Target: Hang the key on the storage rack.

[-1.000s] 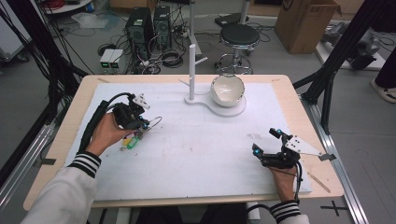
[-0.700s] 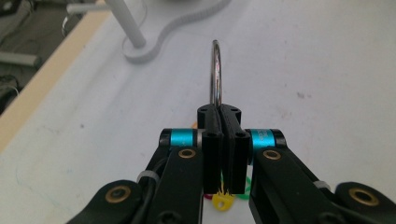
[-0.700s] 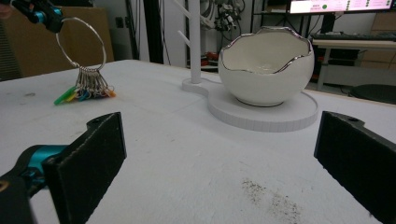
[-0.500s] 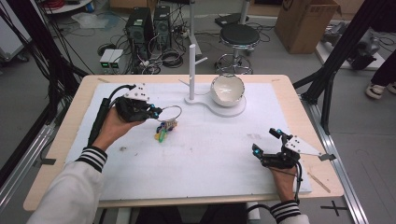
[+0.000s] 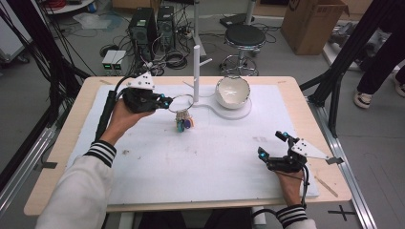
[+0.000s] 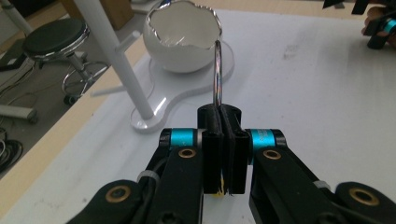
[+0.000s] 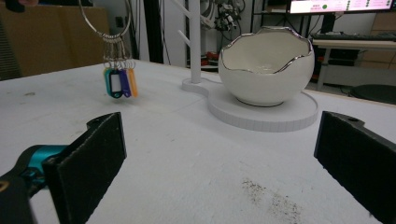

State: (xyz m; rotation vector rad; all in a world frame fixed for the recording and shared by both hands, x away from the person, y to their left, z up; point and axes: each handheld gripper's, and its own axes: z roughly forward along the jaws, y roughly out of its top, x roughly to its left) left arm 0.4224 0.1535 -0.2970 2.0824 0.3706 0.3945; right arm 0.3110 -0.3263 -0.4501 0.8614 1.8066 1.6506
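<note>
Now, left gripper clamps key ring w/ tags, right gripper wide apart.

Black stool and cardboard box behind table.

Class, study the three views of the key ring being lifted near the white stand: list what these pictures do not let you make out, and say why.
- Key tags: labels too small in the high view, blurred in the right gripper view.
- Key ring: its lower part and tags hidden by the shut left gripper in the left gripper view.
- White stand: top cut off by the right gripper view's edge.
- Bowl: contents too small to tell.
</note>
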